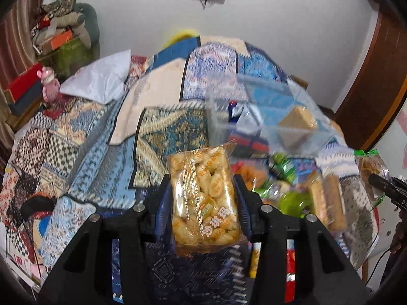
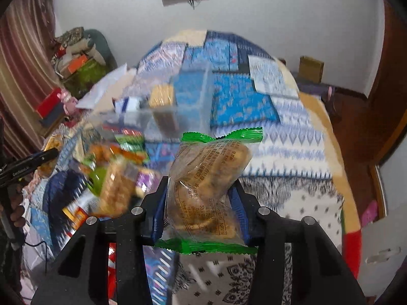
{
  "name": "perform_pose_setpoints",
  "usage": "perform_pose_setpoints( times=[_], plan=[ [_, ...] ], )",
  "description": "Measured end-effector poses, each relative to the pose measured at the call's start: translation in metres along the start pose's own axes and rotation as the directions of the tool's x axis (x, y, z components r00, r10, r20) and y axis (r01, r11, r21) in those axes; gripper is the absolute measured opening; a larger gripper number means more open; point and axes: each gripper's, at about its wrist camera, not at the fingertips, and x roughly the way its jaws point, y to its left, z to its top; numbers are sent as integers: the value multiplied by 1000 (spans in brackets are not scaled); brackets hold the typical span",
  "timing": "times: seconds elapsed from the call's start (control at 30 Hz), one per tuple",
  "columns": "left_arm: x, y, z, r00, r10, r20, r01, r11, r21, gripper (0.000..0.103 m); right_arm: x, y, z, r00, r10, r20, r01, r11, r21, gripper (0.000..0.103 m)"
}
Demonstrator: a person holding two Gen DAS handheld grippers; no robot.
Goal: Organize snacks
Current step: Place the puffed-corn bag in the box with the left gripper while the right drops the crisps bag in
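My left gripper [image 1: 203, 185] is shut on a clear pack of golden puffed-rice cake [image 1: 203, 198] and holds it above the bed. My right gripper [image 2: 201, 188] is shut on a clear pack with green crimped ends [image 2: 206, 185], brown cakes inside. A clear plastic bin [image 1: 267, 117] stands on the quilt ahead, with a tan packet and a blue-white packet inside; it also shows in the right wrist view [image 2: 173, 101]. A heap of loose snack packs [image 1: 292, 185] lies before the bin, seen also in the right wrist view [image 2: 112, 178]. The right gripper shows at the far right of the left view [image 1: 381, 180].
A patchwork quilt [image 2: 279, 152] covers the bed. A white pillow [image 1: 101, 76] lies at the left. Boxes and a pink toy [image 1: 49, 84] crowd the left bedside. A wooden door [image 1: 368, 89] stands at the right. A brown box [image 2: 311, 70] sits by the far wall.
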Motion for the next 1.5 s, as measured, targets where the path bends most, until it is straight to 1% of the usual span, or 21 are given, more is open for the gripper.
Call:
perform_pose_setpoints(
  times=[0.17,0.33,0.47,0.63,0.7,0.87,1.17,1.3,1.4,1.43,1.5],
  plan=[
    [-7,-13,22,999,-19,49,18,1000,22,46,-1,14,21,998,28,50,-27,999,-22,42],
    [-3,-26,42,996,-47,72,44,998,35,46,5,35,46,993,73,90,-69,996,-50,42],
    [6,-36,58,995,-54,85,50,997,56,46,15,47,65,989,105,100,-99,993,-61,42],
    [28,-44,76,995,-61,77,56,996,70,46,33,60,86,986,131,107,-123,989,-78,42],
    [37,-44,80,995,-67,68,63,996,64,46,41,65,94,984,145,101,-137,987,-85,42],
    [62,-47,91,996,-75,45,72,995,64,46,65,75,108,986,152,74,-144,984,-105,42],
    [106,-50,101,997,-83,-11,83,995,58,46,108,86,123,987,158,12,-155,981,-119,42],
    [119,-48,104,997,-72,-23,73,996,56,46,120,93,125,993,118,11,-115,981,-153,43],
    [123,-45,105,998,-64,-19,64,997,48,46,128,96,127,993,115,-9,-114,979,-171,45],
    [123,-45,106,998,-56,-14,57,997,48,47,130,96,127,994,108,-13,-108,979,-174,45],
    [121,-43,107,998,-65,-10,65,997,48,51,132,97,127,995,93,-26,-96,979,-177,46]
  ],
)
